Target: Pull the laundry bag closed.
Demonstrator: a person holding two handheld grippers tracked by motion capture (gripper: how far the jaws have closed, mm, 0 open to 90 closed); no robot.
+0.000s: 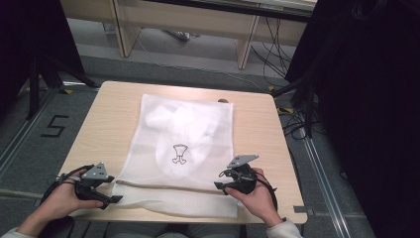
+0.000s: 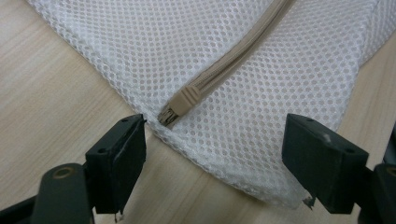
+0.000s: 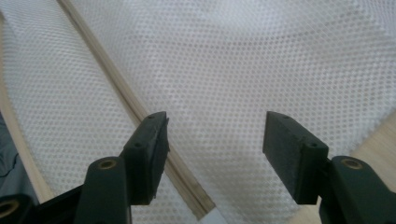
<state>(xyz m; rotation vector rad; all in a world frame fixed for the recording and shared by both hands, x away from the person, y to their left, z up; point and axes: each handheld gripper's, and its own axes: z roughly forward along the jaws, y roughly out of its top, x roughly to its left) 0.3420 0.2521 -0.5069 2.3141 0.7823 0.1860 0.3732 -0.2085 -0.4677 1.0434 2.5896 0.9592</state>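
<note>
A white mesh laundry bag (image 1: 183, 148) lies flat on the wooden table (image 1: 109, 124), with white cloth inside and a small dark drawing on it. A beige zipper (image 1: 163, 187) runs across its near end. My left gripper (image 1: 113, 192) is open at the bag's left near corner; in the left gripper view the zipper's end (image 2: 180, 105) and the mesh corner (image 2: 243, 140) lie between its jaws, untouched. My right gripper (image 1: 219, 182) is open at the zipper's right end; in the right gripper view its jaws straddle mesh (image 3: 224, 93), the zipper tape (image 3: 116, 93) passing by one jaw.
The table's near edge (image 1: 148, 218) runs just below the bag. Black stands and cables (image 1: 297, 99) are on the floor to the right, a dark stand (image 1: 44, 69) to the left, wooden furniture legs (image 1: 245, 44) behind.
</note>
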